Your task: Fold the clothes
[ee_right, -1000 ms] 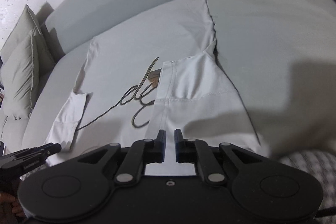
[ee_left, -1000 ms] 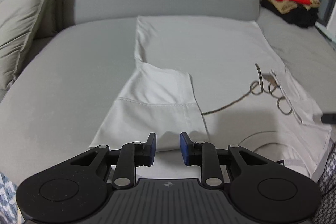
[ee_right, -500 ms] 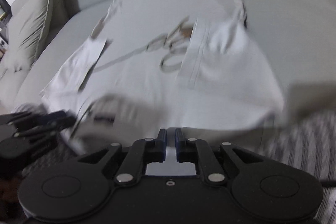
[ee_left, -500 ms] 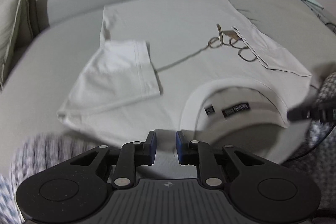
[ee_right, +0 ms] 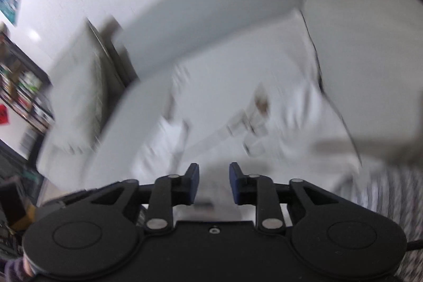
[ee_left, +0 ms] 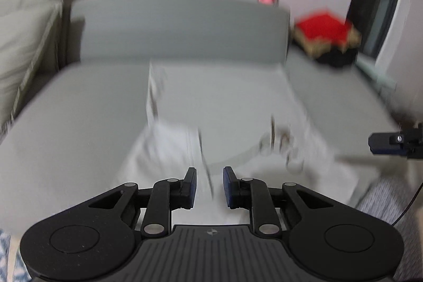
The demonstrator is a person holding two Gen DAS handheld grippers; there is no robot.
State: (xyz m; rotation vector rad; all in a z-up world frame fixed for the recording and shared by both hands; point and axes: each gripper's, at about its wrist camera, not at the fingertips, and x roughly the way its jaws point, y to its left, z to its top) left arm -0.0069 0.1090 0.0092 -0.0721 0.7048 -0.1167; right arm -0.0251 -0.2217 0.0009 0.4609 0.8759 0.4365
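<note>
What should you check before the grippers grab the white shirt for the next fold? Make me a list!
1. Left gripper open and holding nothing: ok, there is a clear gap between its fingers.
2. Right gripper open and holding nothing: ok, gap visible.
3. White shirt lying spread on the grey sofa: ok, though blurred.
4. Both sleeves folded inward: cannot tell, both views are smeared by motion.
5. Grippers lined up with the shirt's near edge: cannot tell, the edge is too blurred to find.
6. Stack of folded clothes out of the way: ok, it sits at the far right end of the sofa, apart from the shirt.
</note>
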